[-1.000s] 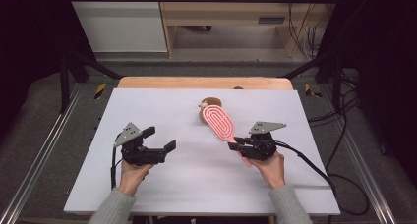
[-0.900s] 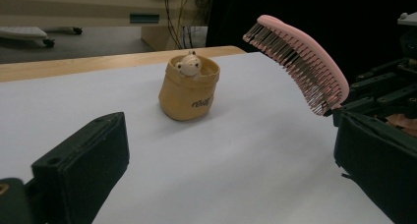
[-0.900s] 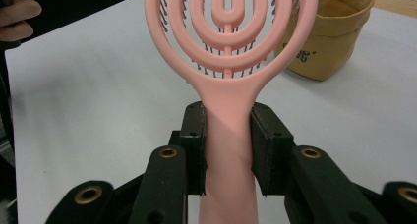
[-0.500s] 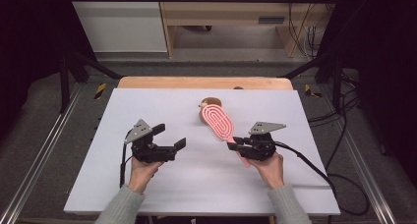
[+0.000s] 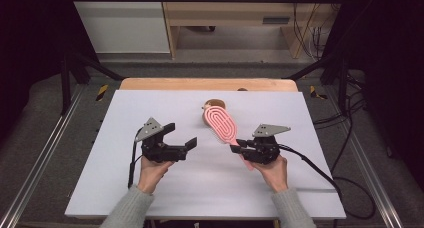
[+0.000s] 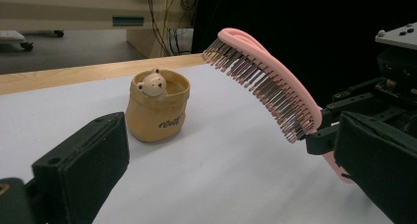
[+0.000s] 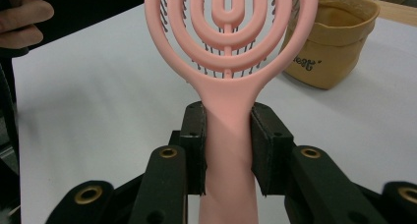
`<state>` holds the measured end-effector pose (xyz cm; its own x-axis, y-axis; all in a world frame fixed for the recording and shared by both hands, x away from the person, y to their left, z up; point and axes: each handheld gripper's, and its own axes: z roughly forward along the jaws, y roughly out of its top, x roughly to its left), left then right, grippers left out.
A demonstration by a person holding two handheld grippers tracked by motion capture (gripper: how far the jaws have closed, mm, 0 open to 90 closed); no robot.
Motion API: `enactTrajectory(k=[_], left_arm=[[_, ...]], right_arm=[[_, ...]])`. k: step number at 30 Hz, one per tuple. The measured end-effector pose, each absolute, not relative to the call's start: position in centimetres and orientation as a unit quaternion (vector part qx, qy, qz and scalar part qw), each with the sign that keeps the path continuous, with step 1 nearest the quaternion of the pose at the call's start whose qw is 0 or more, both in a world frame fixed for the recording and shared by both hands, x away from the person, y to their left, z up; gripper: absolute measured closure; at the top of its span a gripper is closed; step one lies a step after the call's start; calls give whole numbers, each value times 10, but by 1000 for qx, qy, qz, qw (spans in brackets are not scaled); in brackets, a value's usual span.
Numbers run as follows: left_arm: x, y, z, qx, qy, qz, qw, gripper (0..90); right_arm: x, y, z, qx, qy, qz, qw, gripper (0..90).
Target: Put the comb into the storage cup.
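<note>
On the white counter (image 5: 150, 198) we work under dim light, with a wooden strip along its far edge and dark floor, metal rails and cables around it. Beyond the far edge we see a pale wooden bench against the wall.

We hold a pink hairbrush (image 5: 221, 124) in our right claw (image 5: 236, 149), whose jaws are clamped on the handle from both sides; the right gripper view shows the pads pressed flat against the handle (image 7: 229, 150). The brush head is raised off the surface, bristles facing down and slanting away toward the far side. Just beyond its tip stands a small tan fabric pot (image 6: 157, 106) with a bear figure at its rim, near the middle of the far edge.

Our left claw (image 5: 181, 136) hangs with its jaws wide apart and nothing between them, pointing across toward the brush, with a bare gap between the two.

Broad open surface lies to the left, to the right and along the near edge, around both hands.
</note>
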<state>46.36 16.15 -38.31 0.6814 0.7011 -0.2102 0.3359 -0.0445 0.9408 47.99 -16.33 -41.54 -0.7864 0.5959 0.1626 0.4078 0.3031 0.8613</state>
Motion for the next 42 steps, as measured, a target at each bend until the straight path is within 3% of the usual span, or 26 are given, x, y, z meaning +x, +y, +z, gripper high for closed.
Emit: enactTrajectory(k=[42], left_arm=[[478, 104, -383, 705, 380, 122, 586, 19]], right_arm=[[478, -162, -415, 308, 798, 508, 98, 703]])
